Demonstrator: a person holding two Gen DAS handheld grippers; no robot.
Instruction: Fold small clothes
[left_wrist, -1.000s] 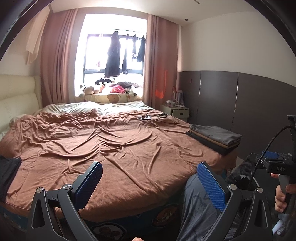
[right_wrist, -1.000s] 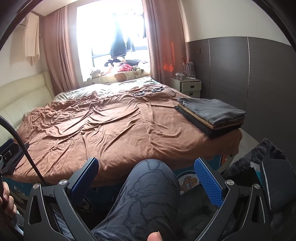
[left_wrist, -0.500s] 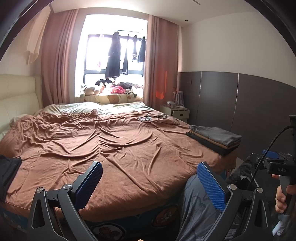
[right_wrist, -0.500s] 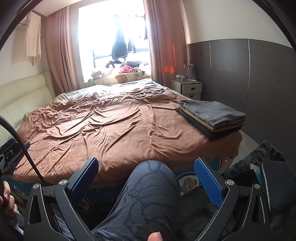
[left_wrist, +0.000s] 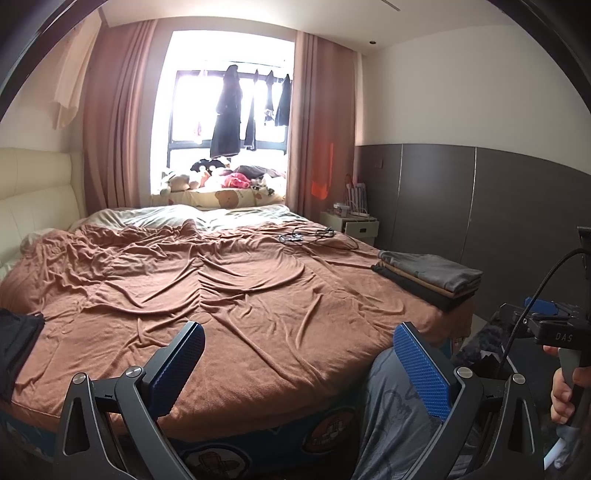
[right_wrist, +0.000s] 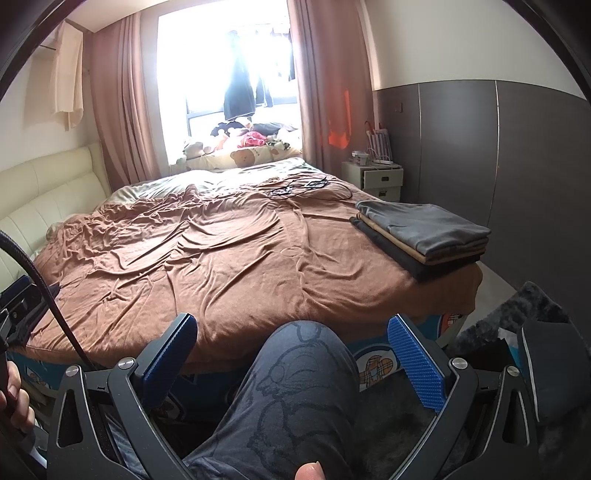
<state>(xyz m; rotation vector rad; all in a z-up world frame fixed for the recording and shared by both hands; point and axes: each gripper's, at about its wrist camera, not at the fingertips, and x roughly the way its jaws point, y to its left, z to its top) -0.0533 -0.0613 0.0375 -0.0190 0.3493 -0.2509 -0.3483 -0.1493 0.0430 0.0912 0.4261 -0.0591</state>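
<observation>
A stack of folded clothes (left_wrist: 430, 276), grey on top, tan and black below, lies at the right edge of a bed with a wrinkled brown cover (left_wrist: 221, 291); it also shows in the right wrist view (right_wrist: 421, 234). A dark unfolded garment (left_wrist: 16, 347) lies at the bed's left front edge. My left gripper (left_wrist: 299, 363) is open and empty, held before the bed's near edge. My right gripper (right_wrist: 291, 356) is open and empty, held above the person's knee in grey printed trousers (right_wrist: 295, 391).
Cables (left_wrist: 306, 234) lie at the far right of the bed. A white nightstand (left_wrist: 351, 225) stands beside the grey panelled wall. Plush toys (left_wrist: 221, 181) sit on the windowsill. A dark fuzzy rug (right_wrist: 532, 306) lies on the floor at right.
Both grippers have tilted very slightly, so the room sits a touch lower in view. Nothing was taken hold of or let go.
</observation>
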